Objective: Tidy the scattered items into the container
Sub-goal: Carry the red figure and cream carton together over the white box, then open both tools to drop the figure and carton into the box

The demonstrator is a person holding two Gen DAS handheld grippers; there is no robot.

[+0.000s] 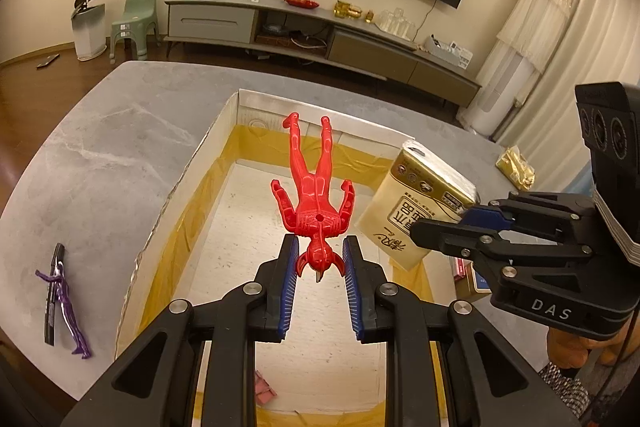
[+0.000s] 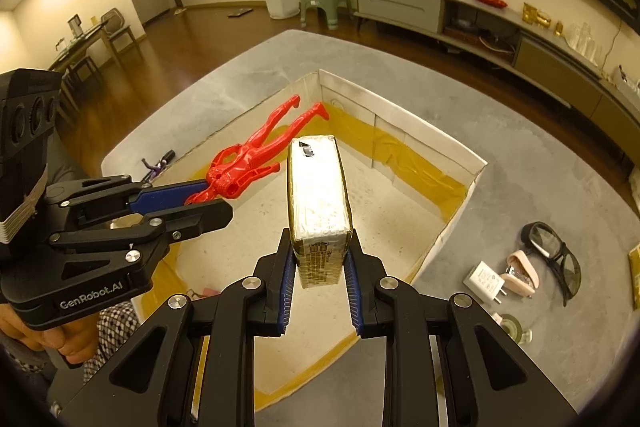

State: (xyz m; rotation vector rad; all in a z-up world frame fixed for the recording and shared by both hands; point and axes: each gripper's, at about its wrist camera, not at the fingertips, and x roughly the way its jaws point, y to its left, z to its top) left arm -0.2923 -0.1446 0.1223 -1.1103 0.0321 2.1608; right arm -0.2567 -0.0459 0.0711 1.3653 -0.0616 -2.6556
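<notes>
- Left wrist view: the left gripper (image 1: pixel 319 251) has its fingers closed on a red toy figure (image 1: pixel 314 195), above the box (image 1: pixel 240 107).
- The right gripper (image 2: pixel 319 259) fingers clamp a tissue pack (image 2: pixel 318 195) over the same box.

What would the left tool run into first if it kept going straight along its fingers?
Probably the far wall of the open cardboard box. The left tool, shut on the red plastic figure, points over the box floor toward that wall; depth is uncertain, so it might meet the floor first.
</notes>
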